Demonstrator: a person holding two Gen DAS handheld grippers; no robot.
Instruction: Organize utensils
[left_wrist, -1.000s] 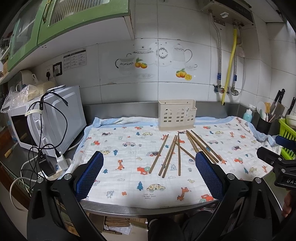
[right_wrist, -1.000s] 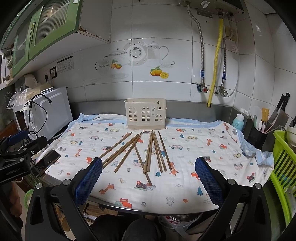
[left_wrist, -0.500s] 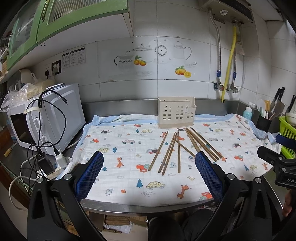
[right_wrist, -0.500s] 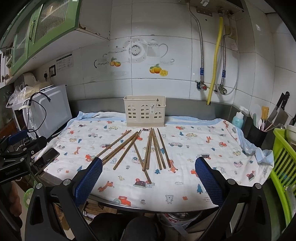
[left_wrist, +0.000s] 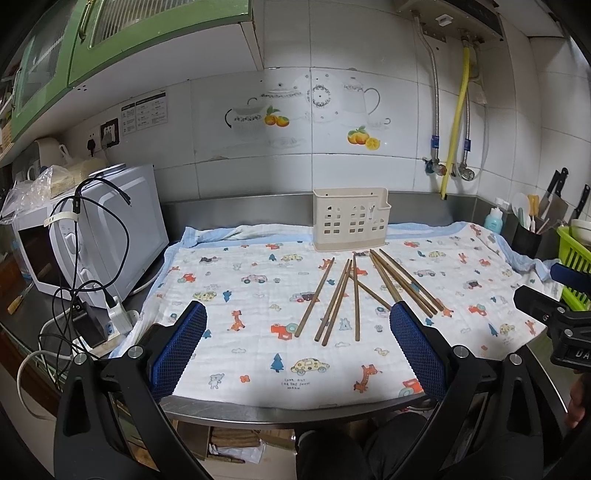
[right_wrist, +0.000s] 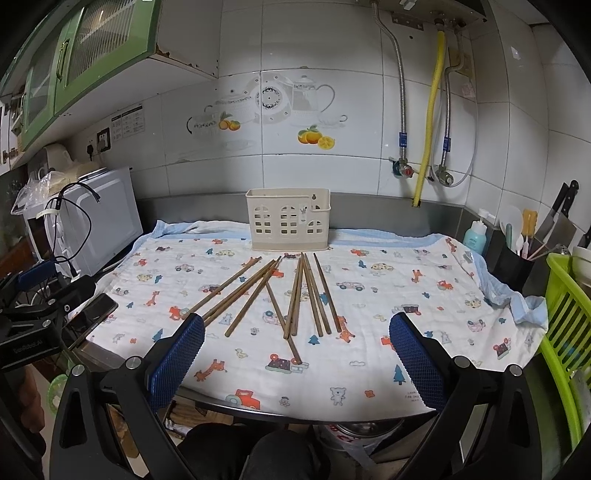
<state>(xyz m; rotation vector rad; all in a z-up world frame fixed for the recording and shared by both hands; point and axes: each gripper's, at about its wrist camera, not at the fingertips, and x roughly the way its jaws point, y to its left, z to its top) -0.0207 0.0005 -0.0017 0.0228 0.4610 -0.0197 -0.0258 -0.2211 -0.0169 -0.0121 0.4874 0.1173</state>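
Both grippers, left gripper (left_wrist: 297, 332) and right gripper (right_wrist: 297, 338), hang spread wide, empty, over the counter's front edge; chopsticks (right_wrist: 291, 295) lie scattered before the holder (right_wrist: 288, 223) at the cloth's (right_wrist: 388, 266) back edge.

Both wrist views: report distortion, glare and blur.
Left wrist view: strong fisheye bending of wall tiles, dark vignette corners; chopsticks sharp on the cloth. Right wrist view: same curvature, soft glare on upper tiles; holder in focus, no motion blur.
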